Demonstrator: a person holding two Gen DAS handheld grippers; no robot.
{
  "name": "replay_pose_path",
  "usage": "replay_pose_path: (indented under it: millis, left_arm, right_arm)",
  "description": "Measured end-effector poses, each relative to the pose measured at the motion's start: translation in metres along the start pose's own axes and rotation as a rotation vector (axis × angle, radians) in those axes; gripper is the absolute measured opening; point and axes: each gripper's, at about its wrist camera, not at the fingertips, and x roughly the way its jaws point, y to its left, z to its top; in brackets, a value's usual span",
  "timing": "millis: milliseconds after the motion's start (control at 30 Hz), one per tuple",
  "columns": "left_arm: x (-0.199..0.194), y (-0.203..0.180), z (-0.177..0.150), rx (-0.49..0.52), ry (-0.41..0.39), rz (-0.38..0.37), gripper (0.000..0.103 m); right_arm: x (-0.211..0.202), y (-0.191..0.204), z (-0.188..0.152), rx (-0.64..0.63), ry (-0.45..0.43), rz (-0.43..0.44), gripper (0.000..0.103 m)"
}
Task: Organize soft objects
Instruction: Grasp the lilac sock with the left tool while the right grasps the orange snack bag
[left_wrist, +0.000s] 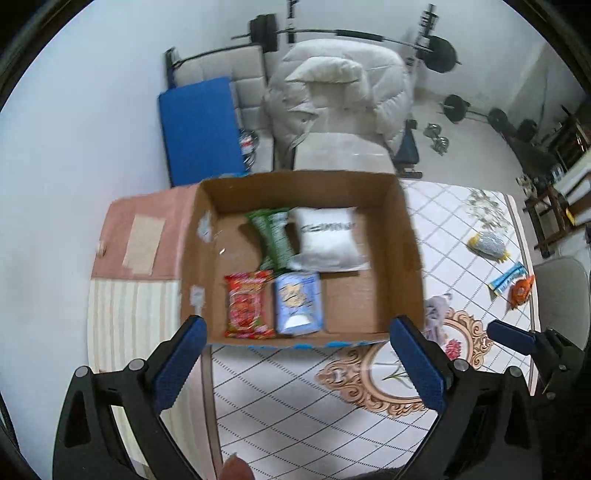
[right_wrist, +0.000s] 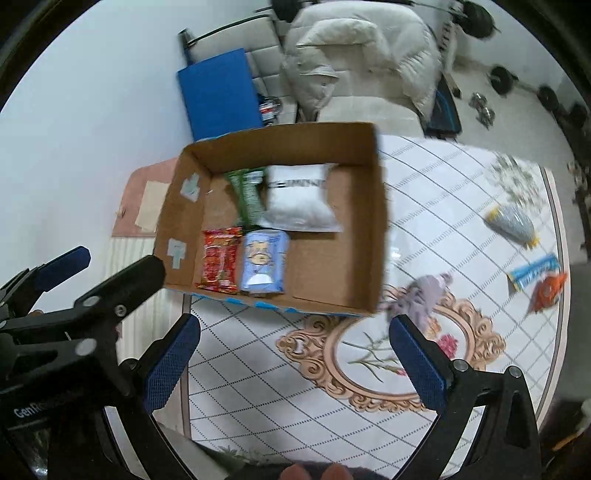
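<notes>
Both tools, left (left_wrist: 299, 354) and right (right_wrist: 295, 354), spread wide, empty, short of cardboard box (right_wrist: 373, 221) near edge.

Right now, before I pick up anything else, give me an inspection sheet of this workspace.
Surface: table with white diamond-grid cloth, ornate floral medallion printed on it.
Job's things: open brown cardboard box holds a red snack packet, pale blue pouch, green wrapper and white pillow-like bag. Outside it, on the cloth: grey crumpled cloth, speckled grey-blue packet, blue bar wrapper, orange packet.
Clutter: nothing seen.
Grippers: left gripper and right gripper both open, holding nothing.
Cables: nothing seen.
Surroundings: cream puffer jacket on a seat, blue mat, barbell weights.
</notes>
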Motion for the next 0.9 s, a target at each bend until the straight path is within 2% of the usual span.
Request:
replay_pose_path:
  millis: [133, 233, 333, 433, 533, 633, 800, 867, 900]
  left_arm:
    - [0.014, -0.080, 0.014, 0.128, 0.030, -0.037, 0.102]
    - [0.042, -0.140, 0.022, 0.223, 0.066, -0.064, 0.101]
    - [0.105, -0.216, 0.025, 0.410, 0.243, -0.073, 0.101]
    - [0.166, -0.265, 0.016, 0.539, 0.398, -0.046, 0.101]
    - [0.219, -0.292, 0.000, 0.626, 0.528, 0.008, 0.101]
    - [0.256, -0.303, -0.015, 0.669, 0.611, 0.060, 0.101]
    - [0.289, -0.306, -0.025, 0.645, 0.693, 0.074, 0.101]
    - [0.298, -0.305, -0.026, 0.612, 0.724, 0.066, 0.095]
    - [0.301, -0.305, -0.027, 0.600, 0.734, 0.064, 0.085]
  right_arm:
    - [-0.014, -0.086, -0.011, 0.144, 0.024, -0.017, 0.103]
    - [-0.020, -0.162, -0.022, 0.247, 0.053, -0.085, 0.103]
    - [-0.023, -0.245, -0.036, 0.359, 0.067, -0.151, 0.103]
    - [-0.020, -0.319, -0.044, 0.470, 0.080, -0.170, 0.103]
    - [-0.013, -0.374, -0.047, 0.547, 0.093, -0.154, 0.103]
    - [0.000, -0.424, -0.043, 0.597, 0.108, -0.141, 0.103]
    - [0.026, -0.473, -0.029, 0.628, 0.144, -0.098, 0.103]
    - [0.040, -0.483, -0.020, 0.622, 0.166, -0.089, 0.103]
    - [0.045, -0.487, -0.017, 0.630, 0.174, -0.080, 0.103]
